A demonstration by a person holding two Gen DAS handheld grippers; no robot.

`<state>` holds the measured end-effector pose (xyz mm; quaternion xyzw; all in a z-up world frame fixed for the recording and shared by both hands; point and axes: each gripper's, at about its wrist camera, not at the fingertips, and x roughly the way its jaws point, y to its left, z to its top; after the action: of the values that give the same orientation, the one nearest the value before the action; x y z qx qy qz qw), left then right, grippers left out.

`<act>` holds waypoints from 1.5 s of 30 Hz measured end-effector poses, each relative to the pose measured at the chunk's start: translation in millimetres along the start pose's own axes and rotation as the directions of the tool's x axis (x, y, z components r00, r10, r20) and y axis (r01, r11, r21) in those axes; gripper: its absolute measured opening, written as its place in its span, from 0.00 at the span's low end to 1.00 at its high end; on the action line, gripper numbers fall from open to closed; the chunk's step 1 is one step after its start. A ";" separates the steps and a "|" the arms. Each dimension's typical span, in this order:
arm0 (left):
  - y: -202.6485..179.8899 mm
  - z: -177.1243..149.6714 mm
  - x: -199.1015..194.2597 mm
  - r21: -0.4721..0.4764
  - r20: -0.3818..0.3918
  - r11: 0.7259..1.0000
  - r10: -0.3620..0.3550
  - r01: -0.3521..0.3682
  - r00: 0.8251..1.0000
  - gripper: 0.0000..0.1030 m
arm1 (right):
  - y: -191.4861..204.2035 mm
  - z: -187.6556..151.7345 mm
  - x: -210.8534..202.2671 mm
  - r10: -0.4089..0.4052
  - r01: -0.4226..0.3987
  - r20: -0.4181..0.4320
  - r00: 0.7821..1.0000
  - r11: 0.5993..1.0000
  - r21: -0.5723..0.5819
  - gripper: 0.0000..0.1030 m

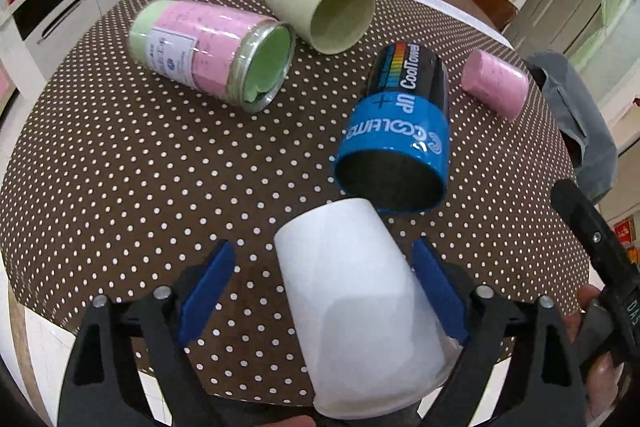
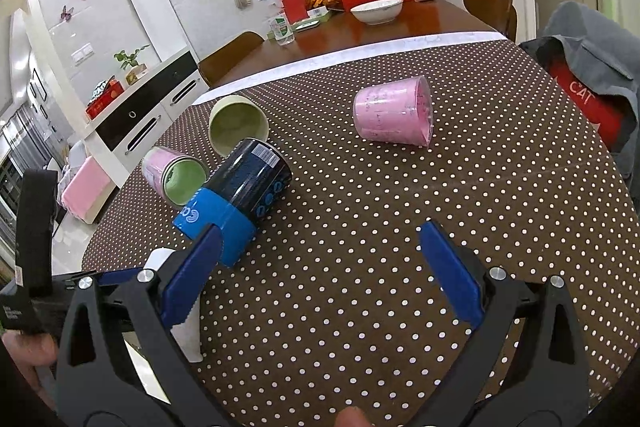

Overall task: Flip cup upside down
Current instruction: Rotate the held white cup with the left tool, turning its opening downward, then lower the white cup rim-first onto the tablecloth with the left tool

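A white paper cup (image 1: pixel 360 303) lies on its side on the dotted tablecloth, base pointing away, rim toward the camera. It sits between the fingers of my left gripper (image 1: pixel 324 287), which is open; the right blue pad (image 1: pixel 436 291) touches or nearly touches the cup, the left pad stands well apart. In the right wrist view a bit of the white cup (image 2: pixel 186 331) shows behind the left finger. My right gripper (image 2: pixel 320 267) is open and empty above bare cloth.
A blue-and-black can (image 1: pixel 396 135) lies just beyond the white cup. A pink-labelled glass jar (image 1: pixel 208 53), a green cup (image 1: pixel 320 11) and a pink cup (image 1: pixel 496 85) also lie on their sides. A grey jacket (image 1: pixel 580 115) hangs at the right edge.
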<state>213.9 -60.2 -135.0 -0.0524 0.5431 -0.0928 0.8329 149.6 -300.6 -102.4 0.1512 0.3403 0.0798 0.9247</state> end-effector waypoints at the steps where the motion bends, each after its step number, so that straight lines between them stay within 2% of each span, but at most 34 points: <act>1: 0.4 2.7 0.3 -0.002 -0.013 1.000 -0.012 0.012 1.000 0.78 | -0.1 0.2 0.5 0.002 -0.002 -0.001 1.000 1.000 0.002 0.94; 3: 1.7 4.6 3.5 -0.010 -0.030 0.999 -0.035 0.035 0.999 0.71 | -0.8 1.3 0.9 0.004 -0.004 0.001 1.000 1.000 0.003 0.94; 5: 2.1 6.1 2.5 -0.005 -0.015 1.000 -0.024 0.024 1.000 0.64 | -0.8 0.9 -1.4 0.004 -0.004 0.006 1.000 1.000 0.003 0.94; 13: 9.5 -8.7 -6.8 0.017 0.032 0.999 -0.045 0.045 0.998 0.58 | 3.3 -3.1 -10.3 0.001 -0.001 0.019 1.000 1.000 -0.004 0.94; 20: 22.5 -23.6 -16.9 0.024 0.063 0.998 -0.064 0.063 0.996 0.56 | 12.6 -5.4 -17.6 -0.002 0.002 0.026 1.000 1.000 -0.015 0.94; 23: 25.5 -25.4 -20.8 0.038 0.059 0.998 -0.046 0.044 0.997 0.56 | 15.4 -4.5 -19.6 -0.004 0.005 0.030 1.000 1.000 -0.018 0.94; 27: 26.7 -22.6 -22.0 0.055 0.004 0.998 -0.021 0.021 1.000 0.58 | 19.2 -5.1 -20.4 -0.002 0.003 0.031 1.000 1.000 -0.021 0.94; 30: 25.2 -20.4 -17.6 0.057 -0.064 0.998 0.011 -0.007 0.998 0.64 | 19.5 -4.6 -19.1 0.003 -0.003 0.029 1.000 1.000 -0.018 0.94; 32: 22.0 -19.9 -16.8 0.067 -0.084 0.998 0.016 -0.010 0.996 0.64 | 19.8 -4.1 -19.0 0.004 -0.003 0.028 1.000 1.000 -0.017 0.94; 38: 25.4 -20.1 -22.8 0.071 -0.080 0.997 0.027 -0.021 0.996 0.64 | 16.8 -5.5 -17.7 0.002 -0.002 0.026 1.000 1.000 -0.005 0.94; 40: 26.0 -21.6 -25.2 0.084 -0.075 0.996 0.017 -0.011 0.997 0.59 | 15.1 -6.1 -18.3 0.001 -0.001 0.026 1.000 1.000 -0.005 0.94; 45: 23.6 -25.8 -26.6 0.109 -0.055 0.994 0.006 0.000 0.998 0.58 | 12.9 -6.2 -21.5 0.001 -0.001 0.032 0.999 1.000 -0.001 0.94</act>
<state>182.1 -31.2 -126.1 -0.0038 0.5600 -0.1225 0.8194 128.7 -292.4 -89.5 0.1521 0.3253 0.0780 0.9300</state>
